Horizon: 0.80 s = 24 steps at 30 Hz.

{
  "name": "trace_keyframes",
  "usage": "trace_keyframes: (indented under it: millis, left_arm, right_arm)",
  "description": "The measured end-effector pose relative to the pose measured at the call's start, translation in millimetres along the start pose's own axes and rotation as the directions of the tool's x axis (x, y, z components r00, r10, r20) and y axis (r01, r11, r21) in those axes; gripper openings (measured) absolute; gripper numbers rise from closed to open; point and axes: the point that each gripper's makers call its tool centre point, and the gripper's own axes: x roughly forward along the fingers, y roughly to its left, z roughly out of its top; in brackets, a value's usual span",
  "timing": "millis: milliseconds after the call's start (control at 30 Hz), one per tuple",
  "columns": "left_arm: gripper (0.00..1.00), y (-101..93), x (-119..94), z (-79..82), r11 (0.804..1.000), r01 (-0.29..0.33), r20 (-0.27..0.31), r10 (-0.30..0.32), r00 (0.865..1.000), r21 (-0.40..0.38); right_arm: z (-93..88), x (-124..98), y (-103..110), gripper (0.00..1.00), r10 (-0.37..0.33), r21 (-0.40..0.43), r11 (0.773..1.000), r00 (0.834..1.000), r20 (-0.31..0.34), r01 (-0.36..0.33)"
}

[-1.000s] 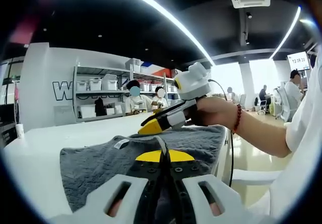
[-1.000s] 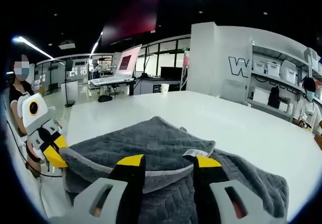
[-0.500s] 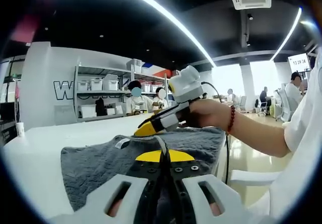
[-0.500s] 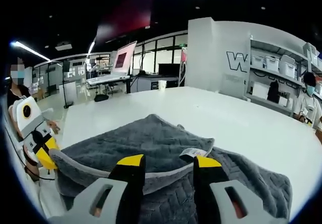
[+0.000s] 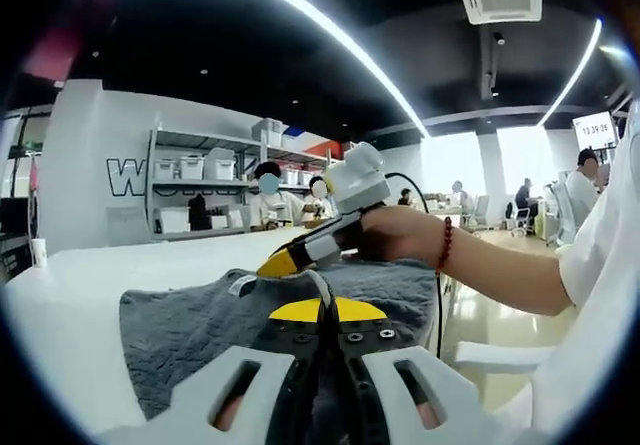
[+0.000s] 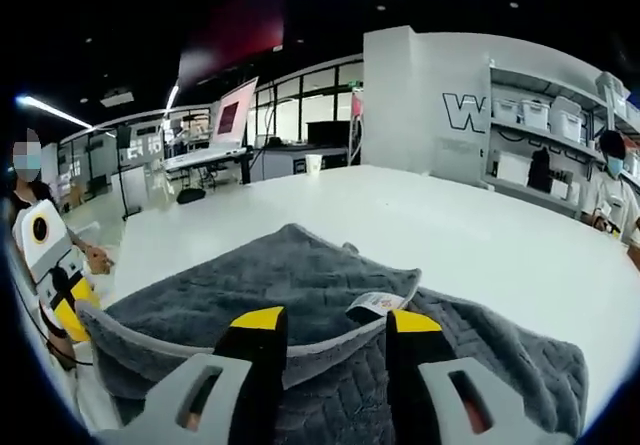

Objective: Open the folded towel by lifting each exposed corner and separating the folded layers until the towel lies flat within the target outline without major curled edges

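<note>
— Two tongs on one grey towel?
— Yes. It lies on the white table. The right tongs stand spread, a raised edge of it between the jaws; the left tongs are pressed together, pinching its near edge.
— What differs between views?
— Left gripper view shows a hand holding the right tongs over the towel; right gripper view shows the white label close up.
</note>
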Motion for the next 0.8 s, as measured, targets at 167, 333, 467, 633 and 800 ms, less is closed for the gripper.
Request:
trace_keyframes:
  millis: [167, 333, 467, 633, 800]
  left_arm:
    - [0.02, 0.2, -1, -0.3, 1.000, -0.001, -0.001, 0.001, 1.000, -0.002]
    - [0.02, 0.5, -3, 0.3, 1.000, -0.004, 0.003, 0.004, 1.000, -0.001]
    - [0.02, 1.2, -4, 0.0, 1.000, -0.007, 0.003, 0.007, 1.000, -0.003]
    - [0.02, 2.8, -5, -0.6, 1.000, -0.013, 0.003, 0.013, 1.000, -0.006]
    - [0.02, 7.9, -7, -1.9, 0.998, -0.046, -0.008, 0.046, 0.999, 0.032]
  right_arm:
    - [0.3, 6, -6, 0.34, 0.008, 0.049, 0.999, 1.000, 0.017, -0.008]
    - [-2.9, 9, -8, 0.34, 0.011, 0.070, 0.997, 1.000, 0.014, -0.012]
    - [-3.0, 11, -10, 0.34, 0.011, 0.089, 0.996, 1.000, 0.019, -0.013]
    - [-2.5, 15, -13, 0.34, 0.007, 0.094, 0.996, 1.000, 0.012, -0.008]
    - [-4.3, 23, -20, 0.34, 0.006, 0.113, 0.994, 1.000, -0.001, -0.006]
